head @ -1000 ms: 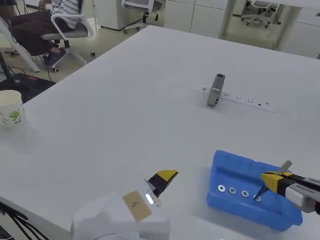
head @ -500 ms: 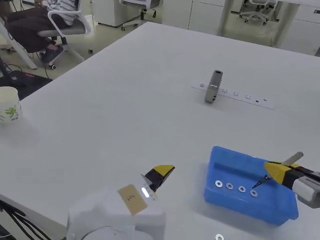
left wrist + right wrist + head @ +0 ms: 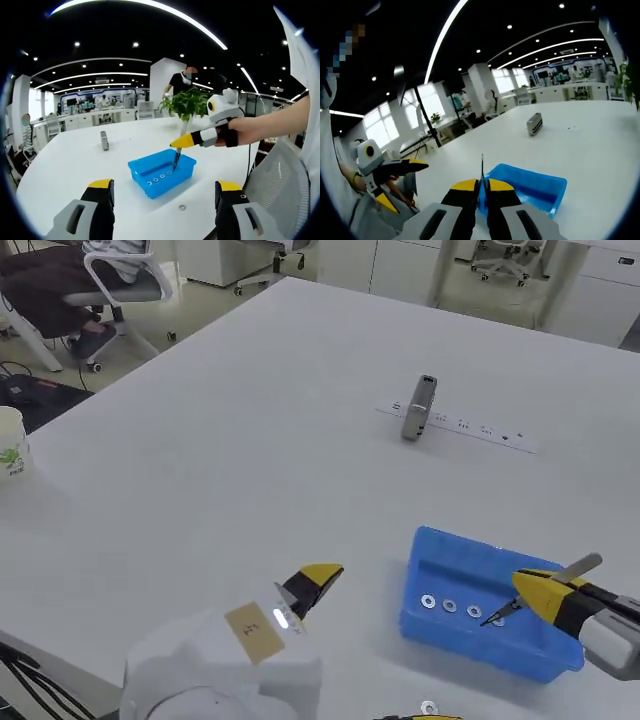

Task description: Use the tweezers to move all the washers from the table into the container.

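The right gripper (image 3: 482,185) has its fingers pinched narrow on thin metal tweezers (image 3: 499,613). The tips sit inside the blue plastic container (image 3: 470,644), beside a row of four small silver washers (image 3: 450,607). A fifth washer (image 3: 428,707) lies on the white table (image 3: 250,440), ahead of the left gripper (image 3: 165,186), whose fingers are spread wide and hold nothing.

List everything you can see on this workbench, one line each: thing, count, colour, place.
Table: one, white, under everything.
Container: one, blue, near front edge.
Washers in container: four, silvery, in a row.
Washer on table: one, silvery, in front of the container.
Tweezers: one pair, dark, tips down in the container.
Power strip: one, white, far side.
Grey block: one, at the strip's left end.
Paper cup: one, white with green print, left edge.
Left gripper: yellow-tipped, jaws open, left of container.
Right gripper: yellow-tipped, jaws shut on tweezers.
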